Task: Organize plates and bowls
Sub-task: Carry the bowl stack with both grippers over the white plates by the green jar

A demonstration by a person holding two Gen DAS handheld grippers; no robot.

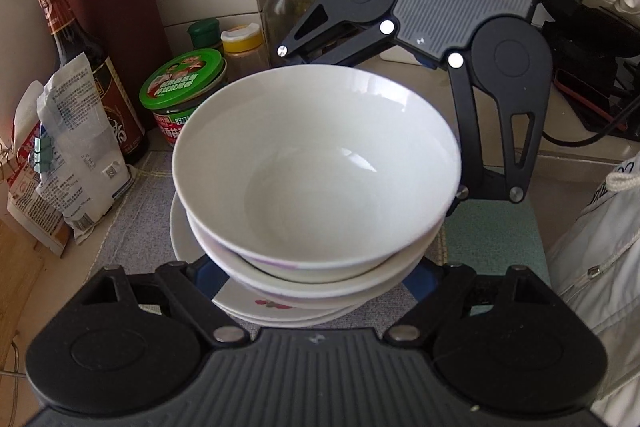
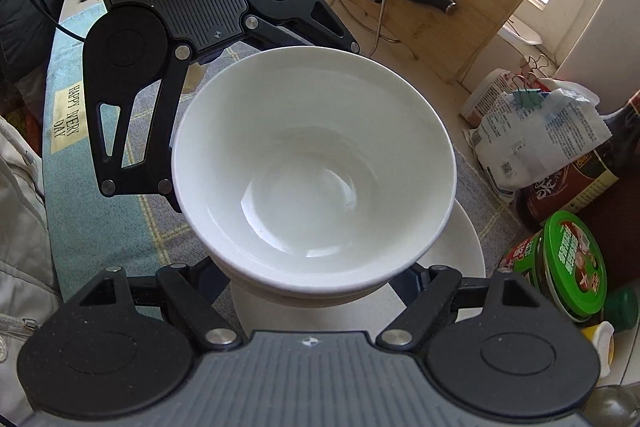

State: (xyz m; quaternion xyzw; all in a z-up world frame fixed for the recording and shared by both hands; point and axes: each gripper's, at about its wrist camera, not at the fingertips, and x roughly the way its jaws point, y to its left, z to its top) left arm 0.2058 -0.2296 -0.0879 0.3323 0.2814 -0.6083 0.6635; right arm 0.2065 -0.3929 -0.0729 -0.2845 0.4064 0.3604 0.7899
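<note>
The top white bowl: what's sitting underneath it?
The top white bowl is nested in a second bowl, which sits on stacked plates, one with a pink pattern. How many plates, and what lies beneath them, is covered.

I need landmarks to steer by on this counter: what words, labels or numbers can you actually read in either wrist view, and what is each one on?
"HAPPY WERK DAY": as far as it can be made out, on a cream patch of the blue checked cloth.
Green-lidded jar: printed label, not legible.
Dark sauce bottle: label characters blurred.
White packet: fine print and a square code, too small.
Bowls and plates: no text, only a small flower motif.
</note>
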